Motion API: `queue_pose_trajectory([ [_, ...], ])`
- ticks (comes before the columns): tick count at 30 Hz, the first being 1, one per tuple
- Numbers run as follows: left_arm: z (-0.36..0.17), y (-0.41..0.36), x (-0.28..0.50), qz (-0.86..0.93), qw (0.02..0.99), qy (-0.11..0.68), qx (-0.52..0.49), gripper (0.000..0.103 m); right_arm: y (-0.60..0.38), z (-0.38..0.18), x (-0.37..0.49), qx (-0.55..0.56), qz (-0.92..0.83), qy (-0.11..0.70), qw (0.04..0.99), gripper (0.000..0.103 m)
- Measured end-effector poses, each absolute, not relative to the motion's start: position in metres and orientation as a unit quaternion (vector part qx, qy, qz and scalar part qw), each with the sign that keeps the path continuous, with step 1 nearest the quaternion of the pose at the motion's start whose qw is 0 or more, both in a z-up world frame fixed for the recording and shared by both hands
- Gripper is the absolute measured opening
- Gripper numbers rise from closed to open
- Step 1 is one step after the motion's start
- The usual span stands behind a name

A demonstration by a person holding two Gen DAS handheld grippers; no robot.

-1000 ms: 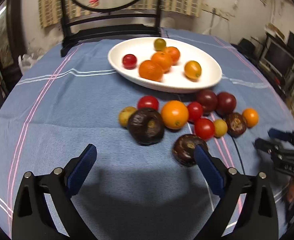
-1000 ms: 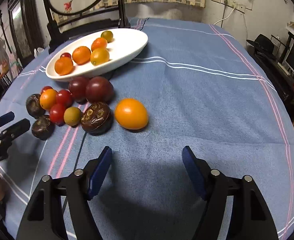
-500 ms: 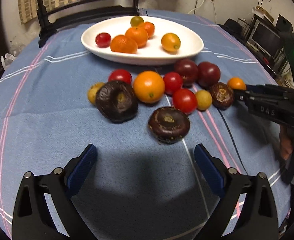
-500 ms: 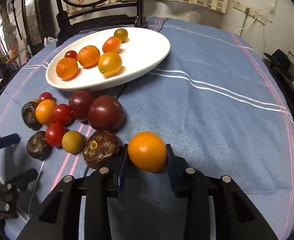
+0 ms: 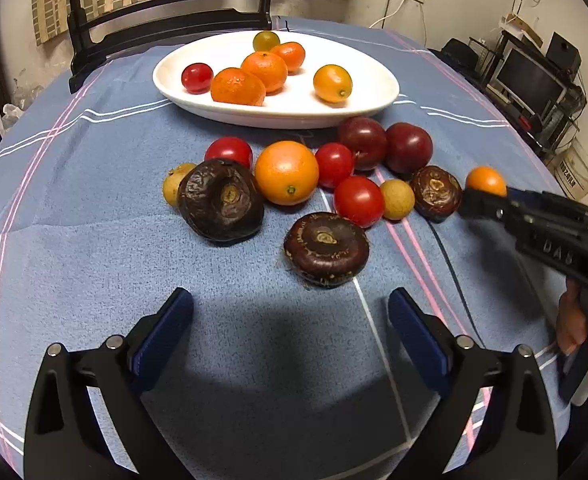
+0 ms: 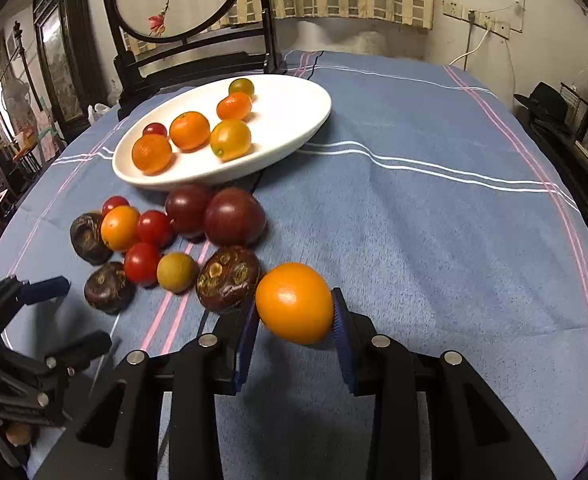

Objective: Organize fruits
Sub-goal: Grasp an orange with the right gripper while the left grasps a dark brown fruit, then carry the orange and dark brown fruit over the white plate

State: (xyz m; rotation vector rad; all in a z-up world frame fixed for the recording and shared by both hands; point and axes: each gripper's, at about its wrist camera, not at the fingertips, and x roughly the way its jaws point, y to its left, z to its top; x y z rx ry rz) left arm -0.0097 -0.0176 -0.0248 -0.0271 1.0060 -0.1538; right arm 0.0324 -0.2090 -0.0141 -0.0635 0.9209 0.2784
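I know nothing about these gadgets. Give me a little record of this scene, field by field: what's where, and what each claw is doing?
Surface: blue cloth
Plate: white plate holding six small fruits
Loose pile: red, orange, yellow and dark brown fruits on the cloth in front of the plate
Right gripper: shut on an orange fruit
Left gripper: open, empty, short of a dark brown fruit
Nearest neighbour of the held fruit: mottled brown fruit

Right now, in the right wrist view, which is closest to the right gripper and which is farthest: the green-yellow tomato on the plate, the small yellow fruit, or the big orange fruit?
1. Big orange fruit: between the right gripper fingers.
2. Small yellow fruit: left, on the cloth.
3. Green-yellow tomato: at the plate's far end.
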Motion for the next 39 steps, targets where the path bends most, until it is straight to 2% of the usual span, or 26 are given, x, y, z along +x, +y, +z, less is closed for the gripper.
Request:
queue_pose_trajectory([
  [1, -0.025, -0.019, -0.01, -0.069, 0.873, 0.482, -0.008, 0.095, -0.21, -0.014, 0.032, -0.029, 0.137, 0.443, 0.886, 0.036],
  [3, -0.024, -0.025, -0.011, -0.06, 0.875, 0.48, 0.009, 0.085, -0.212, -0.013, 0.031, -0.022, 0.144, 0.442, 0.885, 0.036],
  [5, -0.022, -0.032, -0.011, -0.056, 0.877, 0.476, 0.025, 0.068, -0.213, -0.01, 0.028, -0.021, 0.149, 0.437, 0.887, 0.036],
  [15, -0.023, -0.048, 0.012, -0.054, 0.873, 0.483, 0.03, 0.068, -0.207, 0.001, 0.015, -0.025, 0.181, 0.415, 0.891, 0.036],
  [17, -0.022, -0.048, 0.014, -0.059, 0.879, 0.473, 0.031, 0.049, -0.208, 0.001, 0.015, -0.024, 0.183, 0.413, 0.892, 0.036],
  [18, -0.021, -0.049, 0.012, -0.062, 0.881, 0.468, 0.034, 0.043, -0.209, 0.002, 0.015, -0.022, 0.183, 0.411, 0.893, 0.036],
  [25, -0.016, -0.043, -0.005, -0.063, 0.878, 0.474, 0.02, 0.043, -0.211, 0.002, 0.016, -0.018, 0.181, 0.406, 0.896, 0.036],
  [33, 0.015, -0.02, -0.022, -0.07, 0.891, 0.449, 0.002, 0.043, -0.202, 0.003, 0.012, -0.035, 0.191, 0.389, 0.901, 0.036],
  [39, 0.036, -0.004, -0.009, -0.058, 0.9, 0.433, 0.009, 0.043, -0.188, 0.027, 0.012, -0.044, 0.208, 0.373, 0.903, 0.036],
])
